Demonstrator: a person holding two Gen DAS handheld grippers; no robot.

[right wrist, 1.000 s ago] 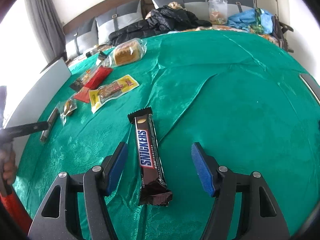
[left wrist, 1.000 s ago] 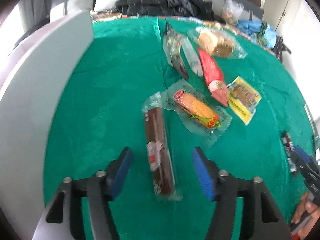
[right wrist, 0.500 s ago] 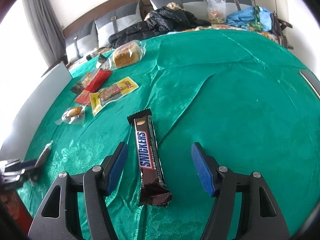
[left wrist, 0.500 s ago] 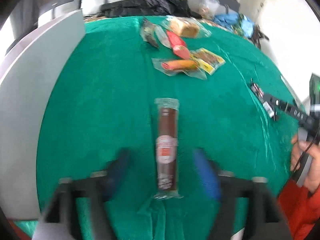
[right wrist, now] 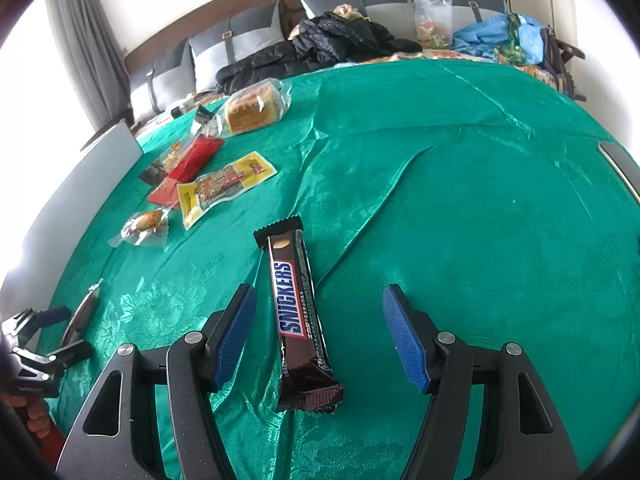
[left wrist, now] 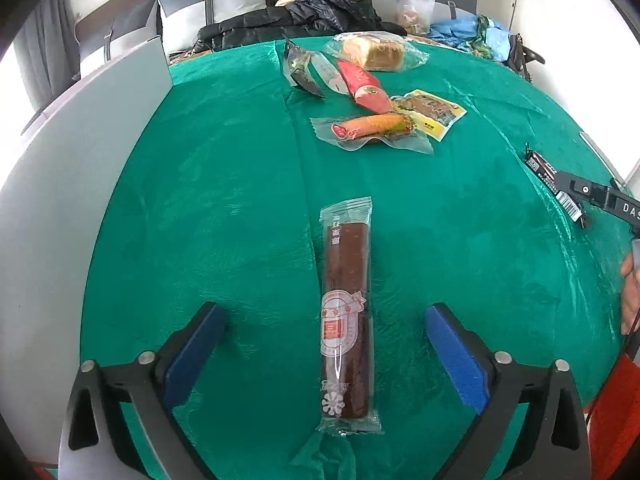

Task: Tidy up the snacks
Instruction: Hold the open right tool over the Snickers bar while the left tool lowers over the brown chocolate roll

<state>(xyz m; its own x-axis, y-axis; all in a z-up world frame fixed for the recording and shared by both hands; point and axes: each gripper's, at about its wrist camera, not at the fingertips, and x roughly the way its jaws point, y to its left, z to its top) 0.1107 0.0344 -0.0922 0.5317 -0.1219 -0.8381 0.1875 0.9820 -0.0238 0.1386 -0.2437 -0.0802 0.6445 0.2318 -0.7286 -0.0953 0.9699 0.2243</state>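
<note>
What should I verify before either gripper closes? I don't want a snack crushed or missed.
1. Left gripper open, jaws just widened: ok.
2. Brown sausage stick lies between its pads, untouched: ok.
3. Right gripper open: ok.
4. Snickers bar centred between its pads: not ok, nearer the left pad.
5. Green cloth flat under the Snickers bar: not ok, creased.
6. Where the snacks should go: cannot tell.

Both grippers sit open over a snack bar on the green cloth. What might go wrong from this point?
1. The left gripper, whose jaws have just been opening, straddles the brown sausage stick; its slick clear wrapper may slip out if pinched.
2. The cloth is wrinkled beside the Snickers bar, so the right gripper could snag fabric when closing.
</note>
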